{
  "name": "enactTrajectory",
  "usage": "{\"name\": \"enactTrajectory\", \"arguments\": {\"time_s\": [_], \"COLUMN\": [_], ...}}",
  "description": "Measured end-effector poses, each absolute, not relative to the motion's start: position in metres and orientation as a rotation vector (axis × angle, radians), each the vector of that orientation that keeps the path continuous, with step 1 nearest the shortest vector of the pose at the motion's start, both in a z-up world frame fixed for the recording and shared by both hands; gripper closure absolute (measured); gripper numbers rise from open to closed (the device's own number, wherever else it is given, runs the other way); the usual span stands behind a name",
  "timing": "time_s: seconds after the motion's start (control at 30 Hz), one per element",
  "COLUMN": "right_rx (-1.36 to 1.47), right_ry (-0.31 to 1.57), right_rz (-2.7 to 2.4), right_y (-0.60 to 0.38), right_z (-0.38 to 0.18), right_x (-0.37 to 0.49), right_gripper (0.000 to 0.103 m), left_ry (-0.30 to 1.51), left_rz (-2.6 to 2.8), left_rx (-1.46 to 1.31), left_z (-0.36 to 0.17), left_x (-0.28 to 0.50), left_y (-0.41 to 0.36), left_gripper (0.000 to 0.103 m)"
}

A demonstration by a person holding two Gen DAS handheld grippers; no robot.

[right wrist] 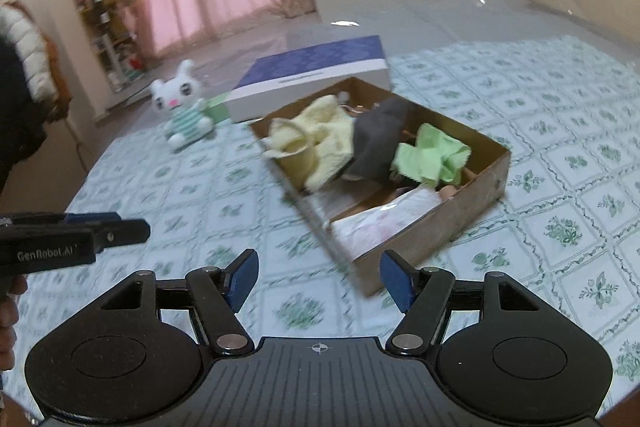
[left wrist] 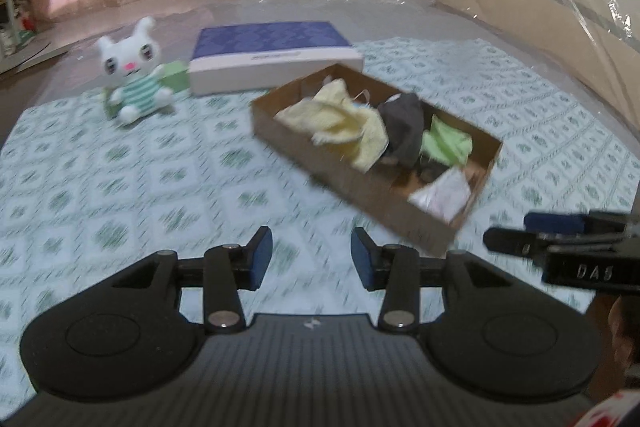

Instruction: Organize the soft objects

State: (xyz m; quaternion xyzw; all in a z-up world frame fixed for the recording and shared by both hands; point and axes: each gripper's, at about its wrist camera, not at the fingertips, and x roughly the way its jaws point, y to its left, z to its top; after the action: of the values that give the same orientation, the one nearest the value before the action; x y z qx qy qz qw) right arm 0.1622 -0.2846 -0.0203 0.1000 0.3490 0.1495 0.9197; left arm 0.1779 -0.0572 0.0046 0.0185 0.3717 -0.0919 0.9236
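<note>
Both claws hang empty above the patterned bedspread [left wrist: 120,187]: the left gripper [left wrist: 311,259] and the right gripper [right wrist: 318,277] each stand with jaws parted around nothing. Just beyond them sits an open cardboard box [left wrist: 352,187] already holding a yellow towel [left wrist: 344,123], a dark grey cloth [left wrist: 404,123] and a green cloth [left wrist: 448,143]. Farther off, beside a purple-topped box [left wrist: 272,43], sits the white plush rabbit [left wrist: 132,75] in a striped green outfit, outside the box. It looks light and squashy; I'd pinch the torso rather than an ear.
</note>
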Motion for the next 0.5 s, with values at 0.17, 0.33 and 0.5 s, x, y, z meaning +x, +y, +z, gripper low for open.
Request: {"name": "enactTrajectory", "arguments": {"time_s": [0.17, 0.33, 0.5], "right_rx": [0.23, 0.204, 0.165], "right_ry": [0.736, 0.759, 0.778], "right_rz": [0.375, 0.441, 0.498], "right_y": [-0.263, -0.237, -0.216], "right_z": [-0.015, -0.013, -0.016], "right_x": [0.132, 0.106, 0.086], "right_gripper": [0.036, 0.036, 0.036], "left_ry": [0.782, 0.8, 0.809], "left_rz": [-0.135, -0.092, -0.046], "left_rx": [0.036, -0.001, -0.016], "left_z": [0.006, 0.008, 0.009], "left_x": [0.124, 0.081, 0.048], "left_y": [-0.033, -0.011, 0.002], "left_gripper": [0.063, 0.063, 0.063]}}
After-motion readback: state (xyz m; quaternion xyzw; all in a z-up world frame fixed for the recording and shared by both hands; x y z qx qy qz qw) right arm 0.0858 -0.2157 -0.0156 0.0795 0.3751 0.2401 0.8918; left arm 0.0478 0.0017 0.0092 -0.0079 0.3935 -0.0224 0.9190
